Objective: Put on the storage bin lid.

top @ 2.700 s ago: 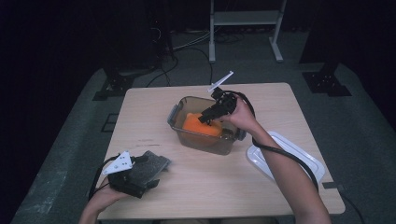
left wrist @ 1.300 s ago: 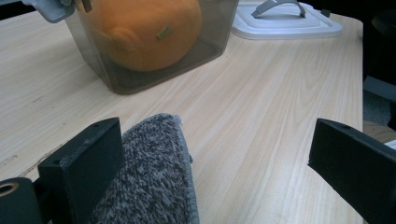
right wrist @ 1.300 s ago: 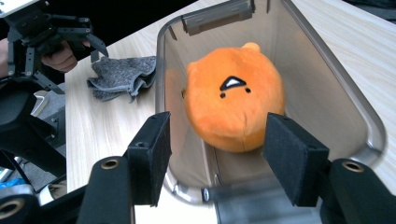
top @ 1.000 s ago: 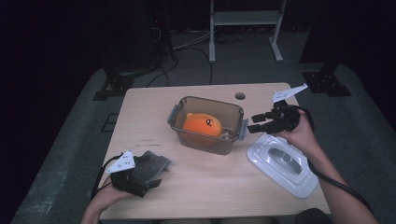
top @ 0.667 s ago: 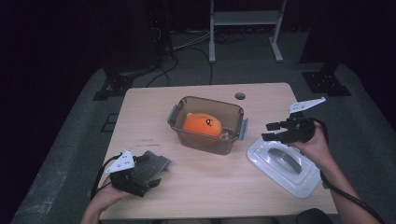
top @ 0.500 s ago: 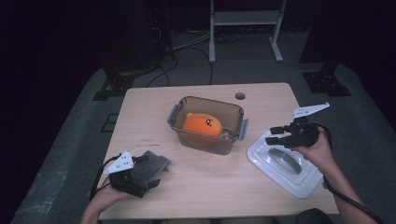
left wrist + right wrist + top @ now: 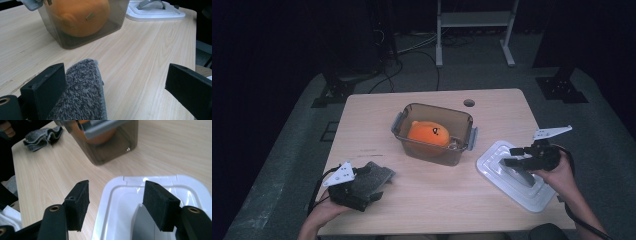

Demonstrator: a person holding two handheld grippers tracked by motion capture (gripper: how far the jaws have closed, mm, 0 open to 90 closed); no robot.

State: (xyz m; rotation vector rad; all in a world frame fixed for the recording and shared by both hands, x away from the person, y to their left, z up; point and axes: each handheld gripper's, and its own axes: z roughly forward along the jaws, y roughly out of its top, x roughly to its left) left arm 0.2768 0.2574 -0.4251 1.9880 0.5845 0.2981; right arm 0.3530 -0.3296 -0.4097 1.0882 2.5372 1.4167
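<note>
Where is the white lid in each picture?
High view: the white lid lies at the table's right, under the right hand-held gripper.
Left gripper view: it sits at the top, right of centre, behind the box.
Right gripper view: it lies at the bottom right, below the open jaws.
Shared landmark: the brown see-through box with the orange toy.

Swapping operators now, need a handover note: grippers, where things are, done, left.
Right gripper: jaws open, just been opening, nothing between them, over the white lid and its grey handle.
Left gripper: open, resting beside the grey cloth, not clamped.
Orange plush toy sits in the clear brown container.
Done: toy in.
Left: probably grasp the handle, put the lid on the container.
</note>
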